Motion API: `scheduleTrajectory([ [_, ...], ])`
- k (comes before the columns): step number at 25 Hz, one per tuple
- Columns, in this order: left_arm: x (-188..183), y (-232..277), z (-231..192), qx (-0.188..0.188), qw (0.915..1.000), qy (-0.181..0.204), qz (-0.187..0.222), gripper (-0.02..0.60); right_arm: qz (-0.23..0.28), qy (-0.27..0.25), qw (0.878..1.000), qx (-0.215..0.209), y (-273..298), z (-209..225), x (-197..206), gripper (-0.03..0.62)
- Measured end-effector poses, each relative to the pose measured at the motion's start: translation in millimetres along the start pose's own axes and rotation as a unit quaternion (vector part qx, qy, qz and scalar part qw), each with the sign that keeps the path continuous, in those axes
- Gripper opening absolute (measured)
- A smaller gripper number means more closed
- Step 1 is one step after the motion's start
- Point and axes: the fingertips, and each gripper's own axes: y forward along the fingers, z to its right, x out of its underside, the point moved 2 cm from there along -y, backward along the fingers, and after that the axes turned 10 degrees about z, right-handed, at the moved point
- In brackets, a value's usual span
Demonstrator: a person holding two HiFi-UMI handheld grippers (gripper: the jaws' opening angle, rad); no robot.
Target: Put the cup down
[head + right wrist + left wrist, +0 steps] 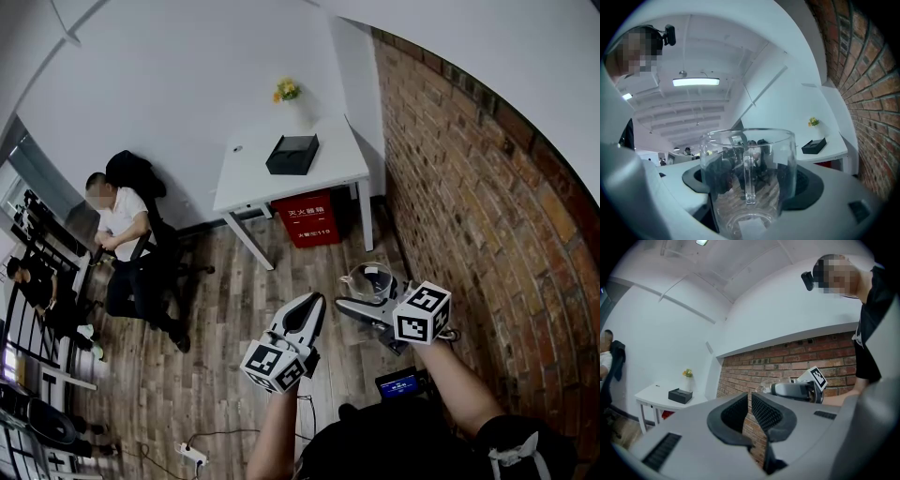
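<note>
A clear glass cup with a handle is held in the air over the wooden floor, close to the brick wall. My right gripper is shut on it. In the right gripper view the cup stands upright and empty between the dark pads, handle turned toward the camera. My left gripper hovers just left of the cup, apart from it. In the left gripper view its jaws are almost together with nothing between them, and the right gripper shows beyond them against the bricks.
A white table stands ahead in the corner, bearing a black box and yellow flowers, with a red box beneath. The brick wall runs along the right. A seated person is at the left; a power strip lies on the floor.
</note>
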Motion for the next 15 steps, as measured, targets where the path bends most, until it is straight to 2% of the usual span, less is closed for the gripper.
scheduleTrajectory([
  [15,4.0,10.0,-3.2,-0.009,0.9999,0.004,-0.009,0.019,-0.003,0.012,1.0,-0.003,-0.3,12.8,-1.6,0.413],
])
